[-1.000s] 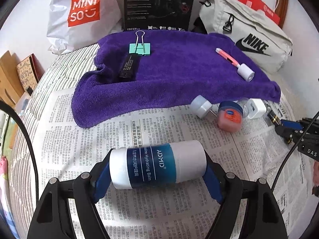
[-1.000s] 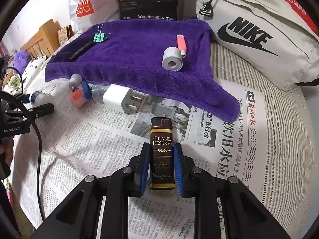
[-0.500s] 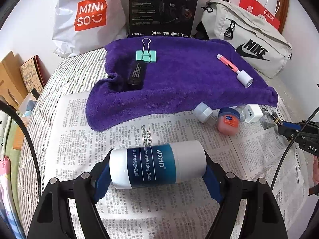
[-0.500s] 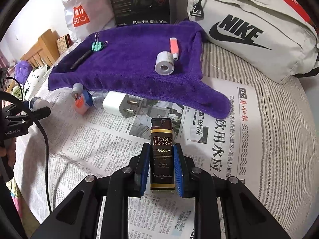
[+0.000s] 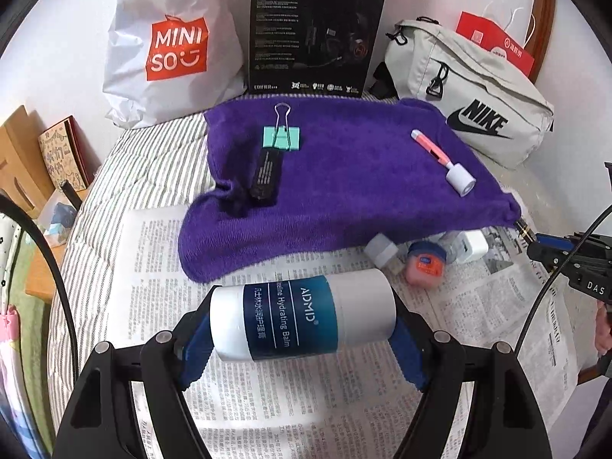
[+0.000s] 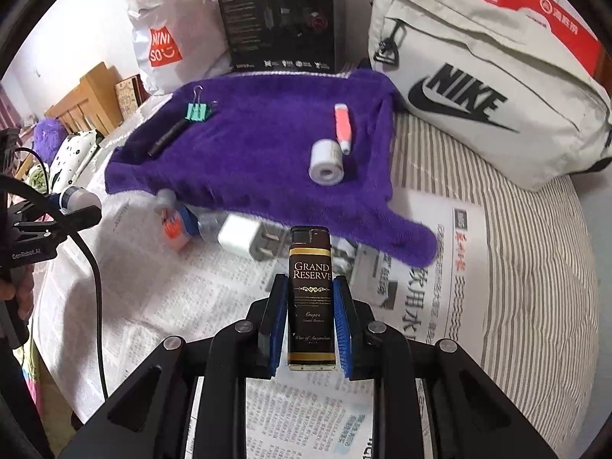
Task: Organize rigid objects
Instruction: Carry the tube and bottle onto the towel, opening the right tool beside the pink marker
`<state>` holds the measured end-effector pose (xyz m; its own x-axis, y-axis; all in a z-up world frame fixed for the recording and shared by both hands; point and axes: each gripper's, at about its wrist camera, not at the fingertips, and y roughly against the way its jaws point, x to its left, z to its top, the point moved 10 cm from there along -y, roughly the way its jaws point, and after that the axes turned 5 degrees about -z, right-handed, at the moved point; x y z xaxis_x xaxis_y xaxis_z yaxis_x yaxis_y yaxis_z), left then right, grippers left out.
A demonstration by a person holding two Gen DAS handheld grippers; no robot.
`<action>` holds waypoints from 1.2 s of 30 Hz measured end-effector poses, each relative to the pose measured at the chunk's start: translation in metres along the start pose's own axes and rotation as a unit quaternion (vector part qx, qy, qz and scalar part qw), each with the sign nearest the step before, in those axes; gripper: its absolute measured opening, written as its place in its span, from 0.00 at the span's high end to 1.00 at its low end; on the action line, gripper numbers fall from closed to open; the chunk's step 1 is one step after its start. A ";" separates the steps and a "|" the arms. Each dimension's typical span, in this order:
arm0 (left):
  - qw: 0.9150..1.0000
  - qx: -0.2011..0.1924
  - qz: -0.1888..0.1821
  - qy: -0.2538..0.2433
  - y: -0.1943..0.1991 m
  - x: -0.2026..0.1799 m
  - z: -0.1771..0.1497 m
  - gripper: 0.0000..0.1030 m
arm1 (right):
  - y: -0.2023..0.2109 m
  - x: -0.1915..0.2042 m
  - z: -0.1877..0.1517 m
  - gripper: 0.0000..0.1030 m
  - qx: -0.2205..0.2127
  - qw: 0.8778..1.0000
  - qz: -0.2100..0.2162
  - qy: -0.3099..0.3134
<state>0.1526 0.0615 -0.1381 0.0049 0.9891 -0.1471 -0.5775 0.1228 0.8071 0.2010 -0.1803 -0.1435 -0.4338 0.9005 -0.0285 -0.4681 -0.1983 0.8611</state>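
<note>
left gripper: jaws clamp balm bottle crosswise by its ends, above newspaper near purple towel's front edge | right gripper: jaws pinch lighter upright, over newspaper before towel's front-right corner

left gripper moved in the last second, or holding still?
Yes. The left gripper, shut on the balm tube, has risen: the purple towel and newspaper sit lower and smaller in its view, and more of the black box shows.
</note>
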 end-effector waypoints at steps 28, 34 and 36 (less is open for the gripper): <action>1.000 -0.005 -0.003 0.000 -0.023 0.018 0.065 0.24 | -0.041 0.004 0.115 0.77 -0.016 1.000 0.005 0.013; 1.000 -0.002 -0.006 0.003 -0.035 0.022 0.074 0.24 | -0.069 0.000 0.135 0.77 -0.009 1.000 0.000 0.013; 1.000 -0.001 -0.006 0.002 -0.037 0.022 0.077 0.24 | -0.079 0.001 0.142 0.77 -0.006 1.000 0.001 0.012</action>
<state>0.2369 0.0848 -0.1278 0.0092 0.9873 -0.1588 -0.5784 0.1349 0.8045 0.3468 -0.1091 -0.1398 -0.4540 0.8902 -0.0392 -0.4763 -0.2053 0.8550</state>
